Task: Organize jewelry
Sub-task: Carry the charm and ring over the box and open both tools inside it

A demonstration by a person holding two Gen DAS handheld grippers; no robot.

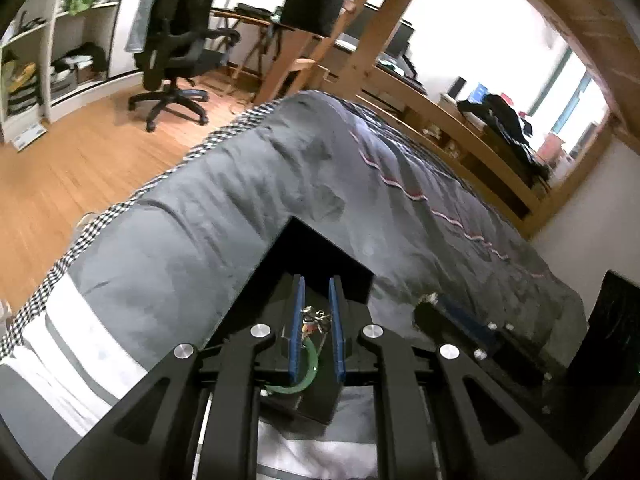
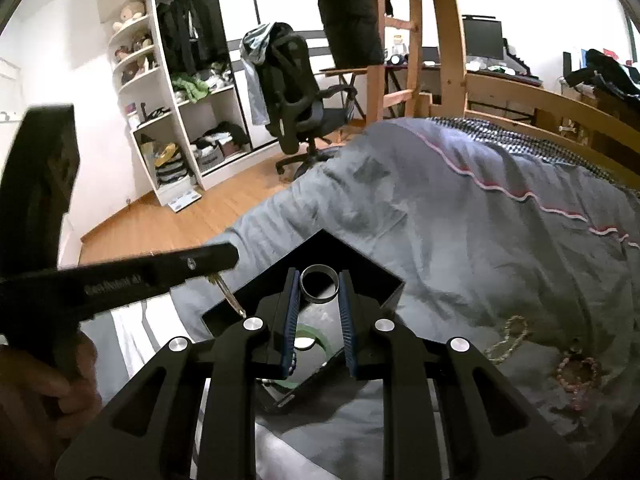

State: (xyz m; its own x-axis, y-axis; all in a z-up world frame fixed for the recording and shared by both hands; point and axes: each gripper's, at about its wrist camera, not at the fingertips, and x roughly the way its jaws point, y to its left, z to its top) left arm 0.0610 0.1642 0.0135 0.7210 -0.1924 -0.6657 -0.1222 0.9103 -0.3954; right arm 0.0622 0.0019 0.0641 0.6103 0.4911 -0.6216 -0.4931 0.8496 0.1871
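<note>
Right gripper [image 2: 319,292] clamps a metal ring [image 2: 319,282] above the black tray [image 2: 384,280]; left gripper [image 1: 317,312] pinches a beaded trinket [image 1: 314,320]; lower both gently

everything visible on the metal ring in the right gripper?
The metal ring is a wide, plain band, grey and polished, with a dark hollow centre. It sits between the blue pads of the right gripper, pinched from both sides near the fingertips, its opening tilted up toward the camera. It hangs above the open black box that rests on the grey bedspread. Apart from the pads, nothing appears to touch it. No stone or engraving shows.
</note>
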